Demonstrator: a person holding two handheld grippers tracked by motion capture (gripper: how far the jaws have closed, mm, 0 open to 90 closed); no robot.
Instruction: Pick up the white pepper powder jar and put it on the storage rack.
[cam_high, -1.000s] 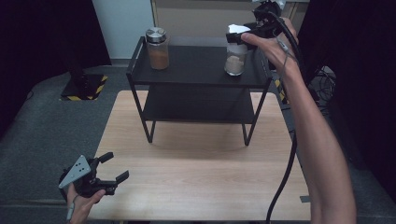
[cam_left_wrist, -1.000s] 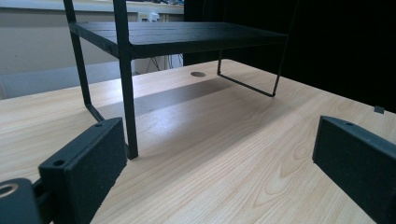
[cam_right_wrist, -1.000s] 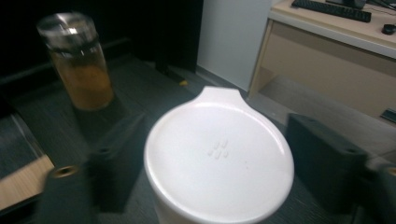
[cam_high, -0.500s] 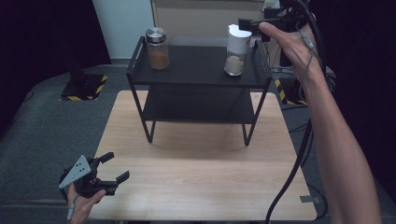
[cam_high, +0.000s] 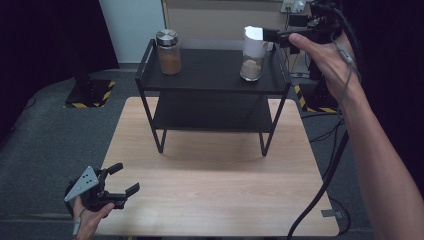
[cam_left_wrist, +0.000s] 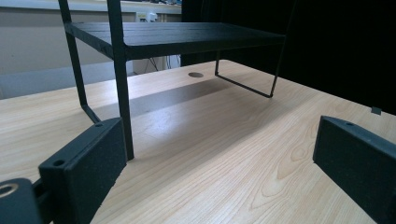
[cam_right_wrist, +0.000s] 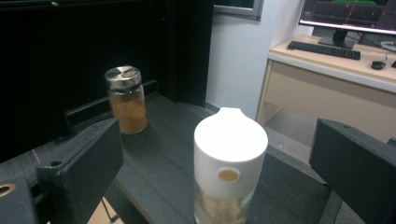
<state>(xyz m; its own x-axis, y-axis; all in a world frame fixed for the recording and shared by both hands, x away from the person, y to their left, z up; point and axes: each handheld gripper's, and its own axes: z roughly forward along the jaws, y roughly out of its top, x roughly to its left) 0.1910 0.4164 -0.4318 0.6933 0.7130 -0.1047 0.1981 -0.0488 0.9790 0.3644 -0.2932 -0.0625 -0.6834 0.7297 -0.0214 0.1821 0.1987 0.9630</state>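
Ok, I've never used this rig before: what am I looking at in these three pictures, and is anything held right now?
A person holds a two-jaw tool in each hand. The high view looks down on a wooden table with a black two-level shelf. On the shelf top stand a metal-lidded jar and a white-capped jar. Each of the other two pictures looks along one tool's jaws. The right gripper, just beside the white-capped jar, has just opened its jaws and grips nothing. The left gripper rests open near the table's near edge, holding nothing.

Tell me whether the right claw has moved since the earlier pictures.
Yes. The right claw has drawn back rightward off the white-capped jar, past the shelf's right edge; its jaws have just opened, nothing between them.
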